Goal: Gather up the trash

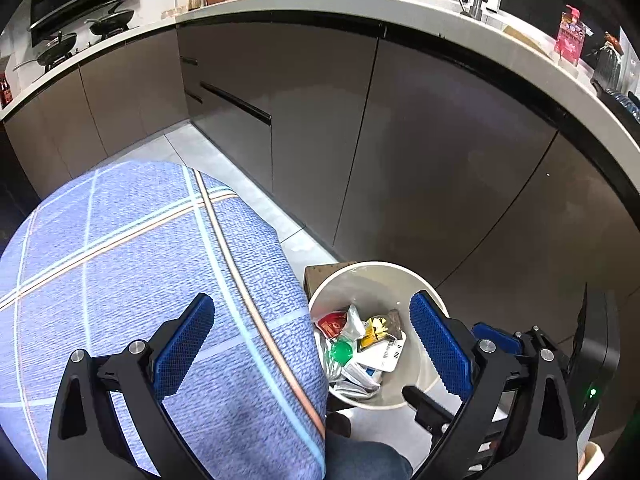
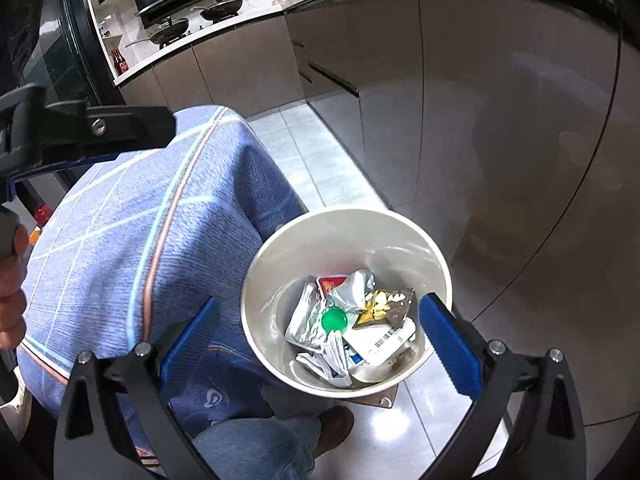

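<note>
Showing barcode label (image 2: 387, 339), wrappers in bin (image 2: 264, 264)

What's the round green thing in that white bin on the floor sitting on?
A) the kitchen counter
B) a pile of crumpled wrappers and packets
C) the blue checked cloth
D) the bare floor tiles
B: the round green lid lies inside the white bin on top of the crumpled wrappers and packets, beside a white packet with a barcode.
</note>
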A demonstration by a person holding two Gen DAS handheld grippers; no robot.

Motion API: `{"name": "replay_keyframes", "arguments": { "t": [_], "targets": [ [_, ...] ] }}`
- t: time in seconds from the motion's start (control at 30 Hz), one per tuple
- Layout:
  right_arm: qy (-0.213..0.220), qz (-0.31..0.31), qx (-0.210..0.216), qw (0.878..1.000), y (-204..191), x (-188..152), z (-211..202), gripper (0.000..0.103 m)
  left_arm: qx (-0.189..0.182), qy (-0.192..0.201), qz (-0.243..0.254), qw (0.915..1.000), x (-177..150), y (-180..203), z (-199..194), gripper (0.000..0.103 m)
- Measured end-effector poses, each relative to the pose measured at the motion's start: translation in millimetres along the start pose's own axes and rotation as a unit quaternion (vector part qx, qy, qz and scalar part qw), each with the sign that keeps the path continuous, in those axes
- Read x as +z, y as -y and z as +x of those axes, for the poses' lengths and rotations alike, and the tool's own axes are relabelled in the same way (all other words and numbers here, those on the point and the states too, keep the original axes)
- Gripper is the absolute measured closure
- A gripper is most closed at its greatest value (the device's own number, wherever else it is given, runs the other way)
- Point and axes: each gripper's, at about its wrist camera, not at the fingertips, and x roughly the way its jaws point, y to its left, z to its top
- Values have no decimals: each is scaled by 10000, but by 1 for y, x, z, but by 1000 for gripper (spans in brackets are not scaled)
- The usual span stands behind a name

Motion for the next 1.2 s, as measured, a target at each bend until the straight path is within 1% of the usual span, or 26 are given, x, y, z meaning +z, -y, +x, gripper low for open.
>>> {"name": "replay_keyframes", "arguments": {
  "t": [0.17,0.3,0.47,0.6,0.77,0.87,1.0,1.2],
  "targets": [
    [232,-3,-143,9996,-17,7,-27,3,113,192,-36,9997,-2,-9,-30,9],
    [322,36,-255,9991,-31,10,-46,3,252,286,-146,9992,-7,-22,-54,9],
    [344,13,-447,9984,-53,12,-68,3,702,500,-222,9960,-20,-41,-85,8],
    [393,-55,-535,9978,-78,16,-86,3,1022,487,-409,9927,-29,-68,-107,8],
    [619,-170,-447,9969,-112,25,-109,3,1348,584,-728,9865,-48,-103,-147,8],
    [805,-266,-449,9954,-135,28,-126,3,1425,658,-947,9830,-64,-121,-170,8],
    [933,-329,-469,9940,-158,32,-143,3,1528,733,-1141,9789,-79,-140,-199,8],
    [1175,-465,-547,9905,-196,34,-177,3,1455,931,-1302,9763,-94,-155,-242,8]
  ]
}}
